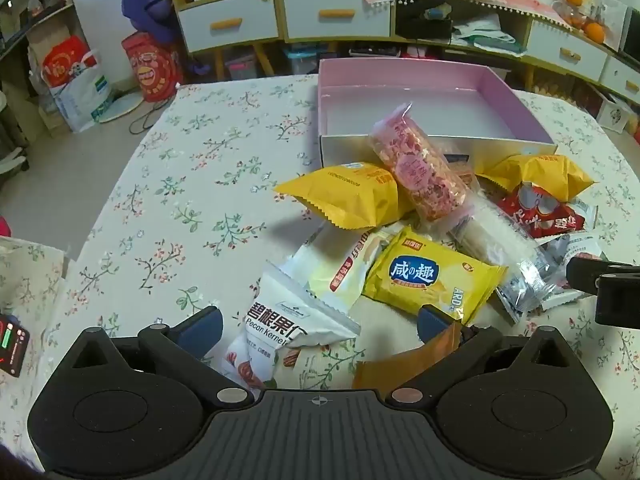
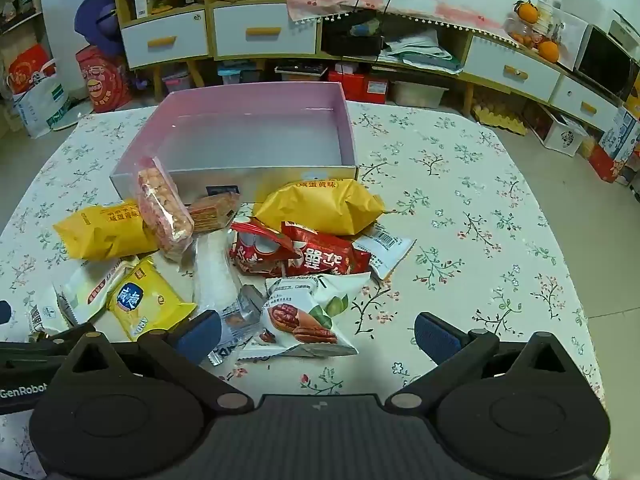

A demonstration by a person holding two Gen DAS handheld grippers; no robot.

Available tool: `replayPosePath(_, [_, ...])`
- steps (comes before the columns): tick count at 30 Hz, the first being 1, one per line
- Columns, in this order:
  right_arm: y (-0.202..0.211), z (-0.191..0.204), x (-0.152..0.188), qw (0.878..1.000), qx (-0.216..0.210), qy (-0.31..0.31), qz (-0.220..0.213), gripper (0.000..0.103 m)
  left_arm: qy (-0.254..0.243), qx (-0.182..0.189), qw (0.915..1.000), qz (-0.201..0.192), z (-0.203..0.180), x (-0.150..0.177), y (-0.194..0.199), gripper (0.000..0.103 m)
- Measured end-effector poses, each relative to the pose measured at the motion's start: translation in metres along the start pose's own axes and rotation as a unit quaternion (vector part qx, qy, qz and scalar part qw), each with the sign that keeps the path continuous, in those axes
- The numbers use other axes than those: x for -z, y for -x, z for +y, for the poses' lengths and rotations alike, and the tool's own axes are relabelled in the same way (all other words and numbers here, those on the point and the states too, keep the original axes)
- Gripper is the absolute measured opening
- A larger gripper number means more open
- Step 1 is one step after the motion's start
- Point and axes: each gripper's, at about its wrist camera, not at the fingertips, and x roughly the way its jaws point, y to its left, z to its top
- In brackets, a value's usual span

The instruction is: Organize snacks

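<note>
Both opened wide, holding nothing: left gripper above a white pecan packet, right gripper near another pecan packet. Snacks heaped on flowered tablecloth, just near of the pink box.
</note>
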Motion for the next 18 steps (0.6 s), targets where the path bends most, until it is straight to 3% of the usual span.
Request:
replayPosePath(11, [0.002,0.004,0.000,1.000,-0.002,0.006,-0.003,0.077,0.009,0.009,0.9999,-0.001,0.015,0.006,0.005,0.103])
replayPosePath(18, [0.001,0.007,0.001,1.000,-0.006,0.008,-0.002,0.077,0.005,0.007,1.0000,0.000,0.004,0.000,0.000,0.103])
